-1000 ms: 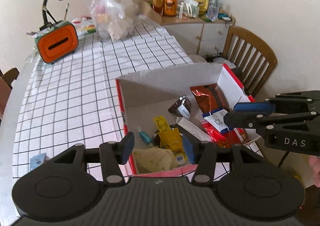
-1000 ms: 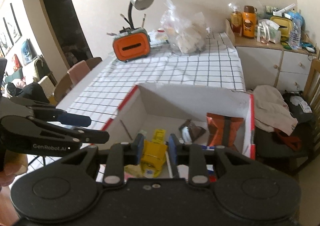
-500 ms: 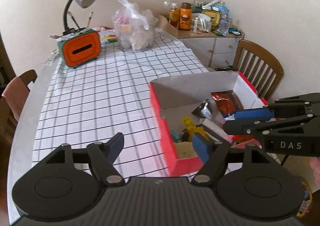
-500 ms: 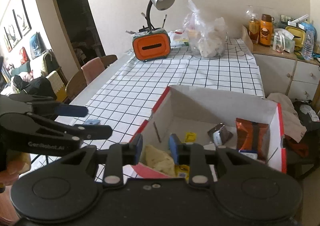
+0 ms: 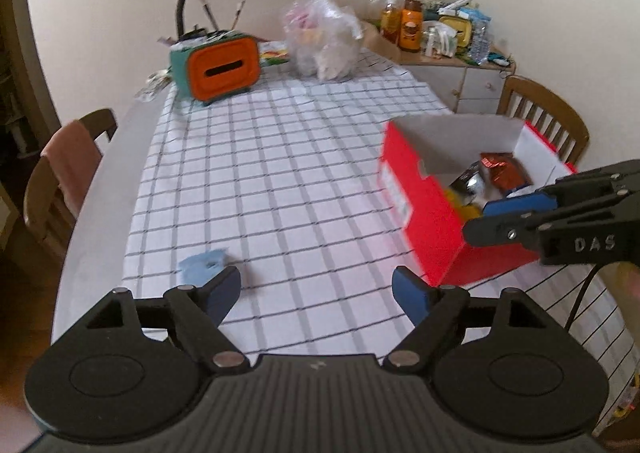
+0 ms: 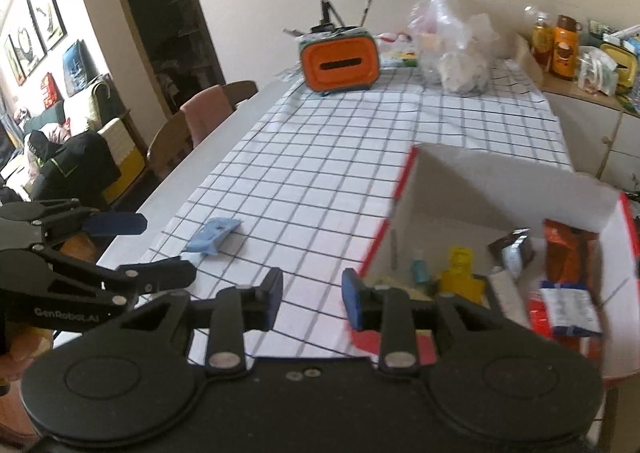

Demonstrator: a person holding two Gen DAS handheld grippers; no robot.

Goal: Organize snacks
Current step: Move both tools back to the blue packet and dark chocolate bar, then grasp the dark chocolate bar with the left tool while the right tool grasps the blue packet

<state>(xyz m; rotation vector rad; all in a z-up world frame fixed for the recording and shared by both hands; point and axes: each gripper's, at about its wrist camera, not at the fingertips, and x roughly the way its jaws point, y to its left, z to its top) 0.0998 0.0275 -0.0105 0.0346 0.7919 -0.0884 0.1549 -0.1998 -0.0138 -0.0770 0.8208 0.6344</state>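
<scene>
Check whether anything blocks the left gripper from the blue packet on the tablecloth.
Nothing visible does. The left gripper is open, and the blue packet lies flat just beyond its left finger, with only bare tablecloth around it.

Snack packet [image 5: 203,269] lies on the tablecloth [image 5: 280,181], left of the box [image 5: 432,213].

1. The left gripper [image 5: 316,287] is wide open and holds nothing.
2. The right gripper [image 6: 312,293] is partly open and holds nothing.
3. They are side by side.
</scene>
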